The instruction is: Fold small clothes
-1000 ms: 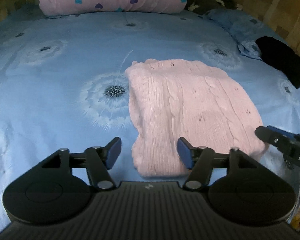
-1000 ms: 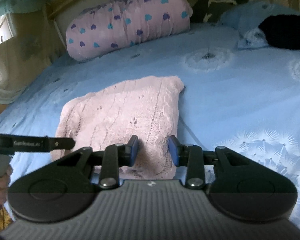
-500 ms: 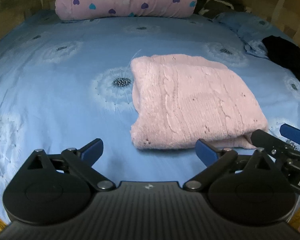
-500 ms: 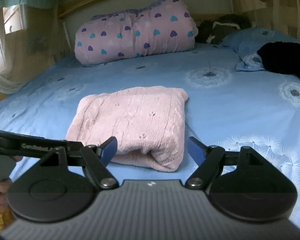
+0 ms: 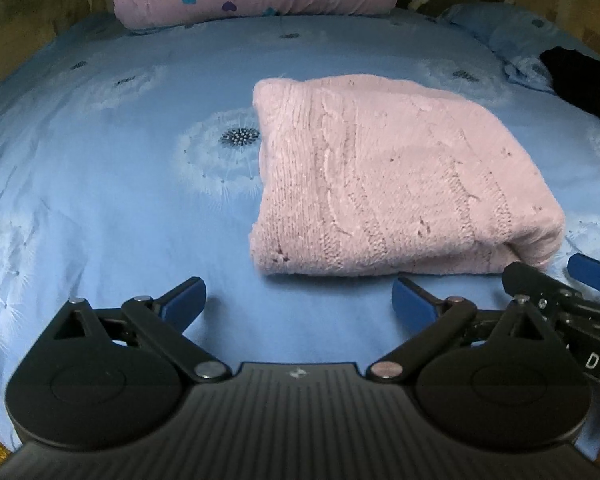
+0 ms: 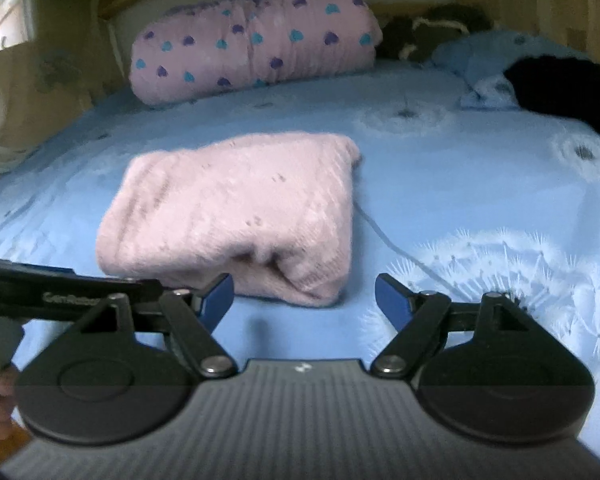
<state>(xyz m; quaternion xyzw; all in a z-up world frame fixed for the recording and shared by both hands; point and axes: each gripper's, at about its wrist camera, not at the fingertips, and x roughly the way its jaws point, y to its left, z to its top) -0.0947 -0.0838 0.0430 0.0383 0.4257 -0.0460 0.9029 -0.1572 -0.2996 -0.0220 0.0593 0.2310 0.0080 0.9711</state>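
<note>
The folded sweater (image 5: 396, 184) lies on the bed (image 5: 100, 184) just ahead of both your grippers. Your left gripper (image 5: 298, 300) and right gripper (image 6: 304, 294) are both spread and empty. The sweater's near edge is about equally close to each.

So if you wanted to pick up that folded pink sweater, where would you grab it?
Probably the thick near edge of the pink sweater, approached from the front. The stacked layers bulge there, and both open grippers, left gripper and right gripper, already face it.
</note>
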